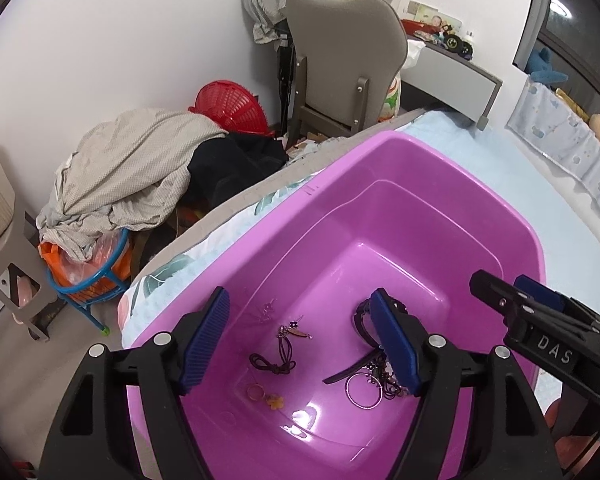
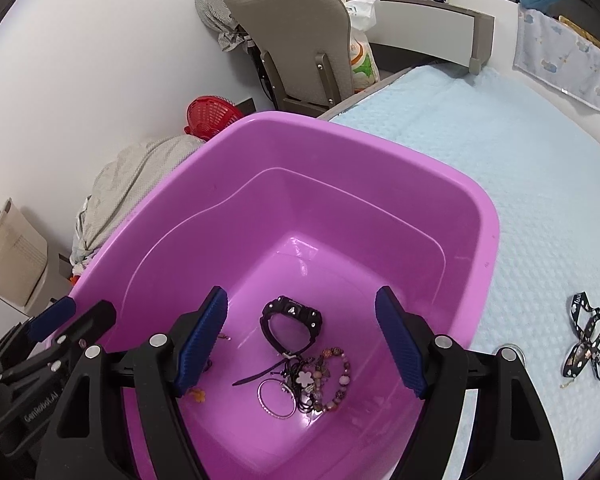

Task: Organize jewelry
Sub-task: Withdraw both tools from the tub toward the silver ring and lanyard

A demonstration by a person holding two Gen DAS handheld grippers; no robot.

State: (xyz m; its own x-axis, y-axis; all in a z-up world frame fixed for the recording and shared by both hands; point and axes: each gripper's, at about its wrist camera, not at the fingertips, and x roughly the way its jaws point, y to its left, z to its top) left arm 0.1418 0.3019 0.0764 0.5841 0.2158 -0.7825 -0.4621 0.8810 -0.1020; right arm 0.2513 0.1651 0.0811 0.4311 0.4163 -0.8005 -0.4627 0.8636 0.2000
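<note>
A purple plastic tub (image 1: 440, 160) (image 2: 380, 148) stands on a light blue bed. In it lie a black watch (image 2: 291, 322), a beaded bracelet (image 2: 338, 380), a silver ring bangle (image 2: 277, 398) (image 1: 364, 390), a white flower charm (image 2: 303, 378), a dark cord necklace (image 1: 276, 354) and a gold ring (image 1: 256, 391) with an orange flower (image 1: 275, 401). My left gripper (image 1: 300, 344) is open and empty above the tub's near left part. My right gripper (image 2: 302, 346) is open and empty above the watch and bracelet pile. A black patterned ribbon (image 2: 586, 338) lies on the bed right of the tub.
The bed cover (image 2: 540, 184) stretches to the right and back. Left of the bed are a heap of clothes (image 1: 140, 168), a red basket (image 1: 230, 106), a blue stool (image 1: 88, 280) and a grey chair (image 1: 344, 60). A shelf with toys (image 1: 448, 44) stands behind.
</note>
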